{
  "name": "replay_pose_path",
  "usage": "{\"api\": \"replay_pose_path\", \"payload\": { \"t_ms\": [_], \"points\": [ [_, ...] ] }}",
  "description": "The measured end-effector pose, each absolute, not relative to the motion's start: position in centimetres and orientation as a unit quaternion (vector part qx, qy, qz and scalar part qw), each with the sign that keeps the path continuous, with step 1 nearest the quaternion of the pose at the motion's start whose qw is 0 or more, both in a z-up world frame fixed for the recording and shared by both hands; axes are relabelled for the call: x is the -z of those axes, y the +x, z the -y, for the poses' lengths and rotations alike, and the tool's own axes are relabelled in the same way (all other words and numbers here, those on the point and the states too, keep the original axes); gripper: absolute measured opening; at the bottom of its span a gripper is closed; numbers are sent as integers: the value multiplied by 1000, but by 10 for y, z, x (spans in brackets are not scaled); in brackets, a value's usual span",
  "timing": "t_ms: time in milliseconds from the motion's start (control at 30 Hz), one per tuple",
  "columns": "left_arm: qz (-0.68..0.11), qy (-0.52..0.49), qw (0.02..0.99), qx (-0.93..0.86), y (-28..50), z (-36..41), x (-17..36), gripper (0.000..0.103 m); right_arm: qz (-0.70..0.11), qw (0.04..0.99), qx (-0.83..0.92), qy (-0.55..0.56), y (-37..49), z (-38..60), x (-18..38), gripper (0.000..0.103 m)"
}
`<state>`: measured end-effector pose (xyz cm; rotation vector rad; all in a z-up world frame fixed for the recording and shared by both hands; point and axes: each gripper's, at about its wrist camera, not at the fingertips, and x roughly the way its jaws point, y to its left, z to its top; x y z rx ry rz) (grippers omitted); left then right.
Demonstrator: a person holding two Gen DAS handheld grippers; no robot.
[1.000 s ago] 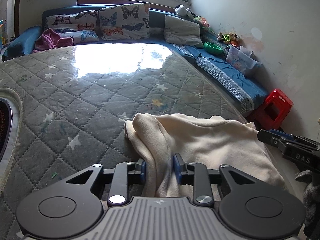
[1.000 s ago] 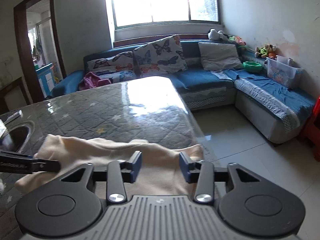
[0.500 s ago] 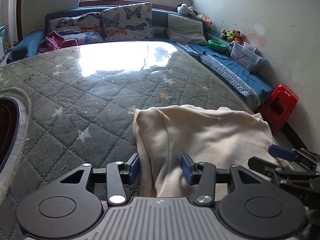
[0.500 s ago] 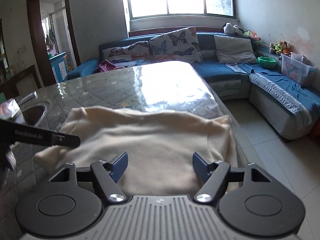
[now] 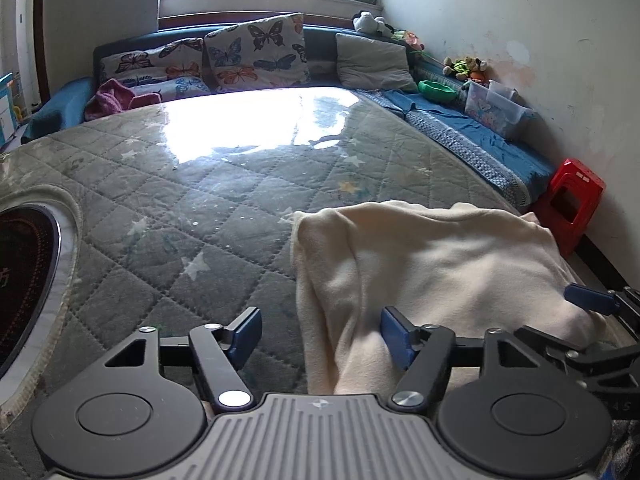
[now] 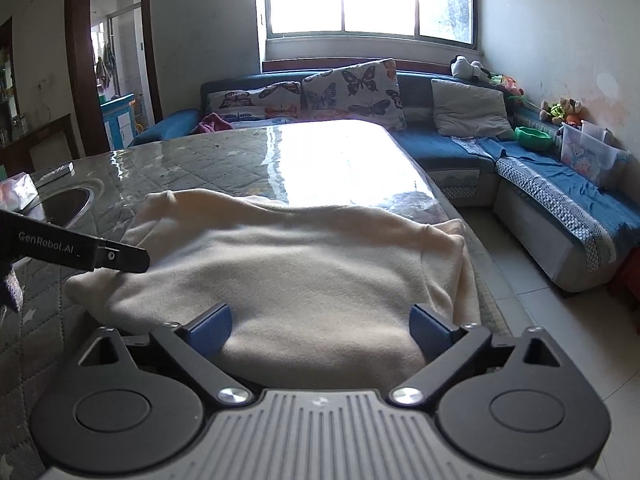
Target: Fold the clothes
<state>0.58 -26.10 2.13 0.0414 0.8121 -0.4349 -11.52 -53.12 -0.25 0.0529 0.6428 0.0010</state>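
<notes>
A cream fleece garment (image 5: 432, 264) lies folded on the grey quilted table (image 5: 200, 208) near its right edge. My left gripper (image 5: 320, 336) is open, its jaws wide apart, with the garment's near left edge lying loose between them. My right gripper (image 6: 320, 328) is open wide over the garment's near edge (image 6: 304, 280), which lies slack between its pads. The left gripper's finger shows at the left of the right wrist view (image 6: 80, 250). The right gripper's blue pad shows at the right of the left wrist view (image 5: 588, 300).
A round inset hob (image 5: 20, 280) sits in the table at the left. A blue corner sofa (image 6: 540, 184) with butterfly cushions (image 5: 256, 56) runs behind and to the right. A red stool (image 5: 568, 204) stands on the floor by the wall. A tissue pack (image 6: 16, 196) lies at far left.
Both grippers opened and let go of the cream garment, which dropped flat onto the table. Both drew back slightly toward the near edge.
</notes>
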Motion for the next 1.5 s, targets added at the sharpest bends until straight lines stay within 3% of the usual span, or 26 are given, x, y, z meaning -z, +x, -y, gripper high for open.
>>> {"api": "replay_pose_path", "payload": {
  "t_ms": [100,800,1200,1500],
  "points": [
    [-393,17,898,197,12,256,-23,72,-316,948,-4,31,-114,532,2,103],
    [-389,22,905,172,73,273,-27,74,-346,937,-18,52,-61,550,-29,103],
    [-399,28,899,177,81,275,-16,80,-395,916,53,33,-1,561,-4,103],
    [-392,43,901,179,81,289,-21,83,-383,922,52,40,-6,560,-7,103]
  ]
}}
